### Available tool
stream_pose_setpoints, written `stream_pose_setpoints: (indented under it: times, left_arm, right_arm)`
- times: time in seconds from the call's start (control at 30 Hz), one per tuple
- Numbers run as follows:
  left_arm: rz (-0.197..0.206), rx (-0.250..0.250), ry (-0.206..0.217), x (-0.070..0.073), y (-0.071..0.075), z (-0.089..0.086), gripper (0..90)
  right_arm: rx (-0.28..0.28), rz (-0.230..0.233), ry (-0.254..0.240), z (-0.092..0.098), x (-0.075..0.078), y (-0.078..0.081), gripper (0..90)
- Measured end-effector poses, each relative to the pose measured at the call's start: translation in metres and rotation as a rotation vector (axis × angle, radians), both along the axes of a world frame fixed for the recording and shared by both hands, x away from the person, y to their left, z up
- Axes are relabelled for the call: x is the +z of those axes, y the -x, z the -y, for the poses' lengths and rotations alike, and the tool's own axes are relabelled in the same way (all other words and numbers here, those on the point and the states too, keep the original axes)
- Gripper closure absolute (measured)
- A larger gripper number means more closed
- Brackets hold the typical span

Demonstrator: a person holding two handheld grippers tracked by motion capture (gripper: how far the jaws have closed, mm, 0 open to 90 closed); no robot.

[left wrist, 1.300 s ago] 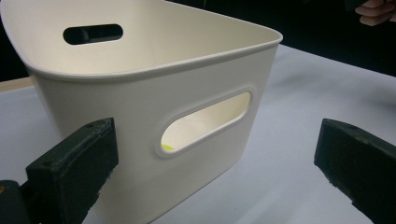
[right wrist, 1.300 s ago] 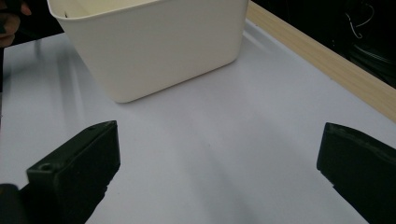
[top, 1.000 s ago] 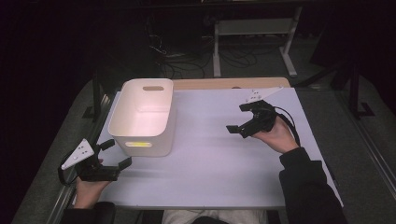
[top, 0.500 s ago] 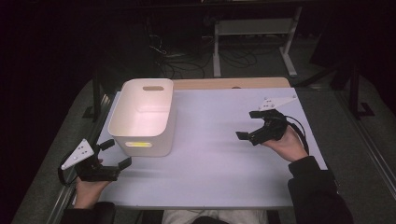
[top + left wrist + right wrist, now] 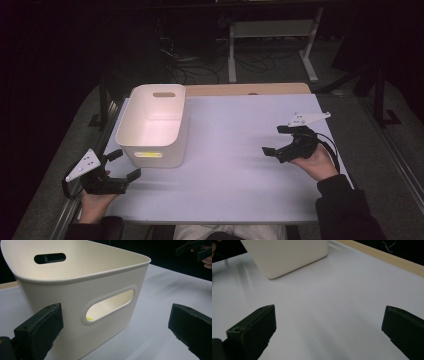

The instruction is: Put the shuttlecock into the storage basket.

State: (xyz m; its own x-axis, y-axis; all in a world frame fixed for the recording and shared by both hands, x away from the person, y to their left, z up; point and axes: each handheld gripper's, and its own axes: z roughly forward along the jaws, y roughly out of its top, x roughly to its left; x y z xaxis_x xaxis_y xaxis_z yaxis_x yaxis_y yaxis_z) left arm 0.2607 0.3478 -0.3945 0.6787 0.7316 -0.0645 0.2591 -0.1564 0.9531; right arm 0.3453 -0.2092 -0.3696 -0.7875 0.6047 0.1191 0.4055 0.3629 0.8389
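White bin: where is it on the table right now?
In the high view the white bin stands at the table's left far side, just ahead of the open left gripper.

Dark room. White table (image 5: 235, 150) at centre, wooden strip (image 5: 250, 89) along its 12 o'clock edge. Cables (image 5: 210, 60) on floor and desk frame (image 5: 272, 35) at 12 o'clock.
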Motion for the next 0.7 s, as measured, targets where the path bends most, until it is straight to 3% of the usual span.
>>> stream_pose_setpoints:
  times: [0.7]
  left_arm:
    - [-0.002,0.001,0.001,0.000,0.000,0.000,0.0]
  right_arm:
    - [-0.047,0.003,-0.009,0.022,-0.016,0.018,0.0]
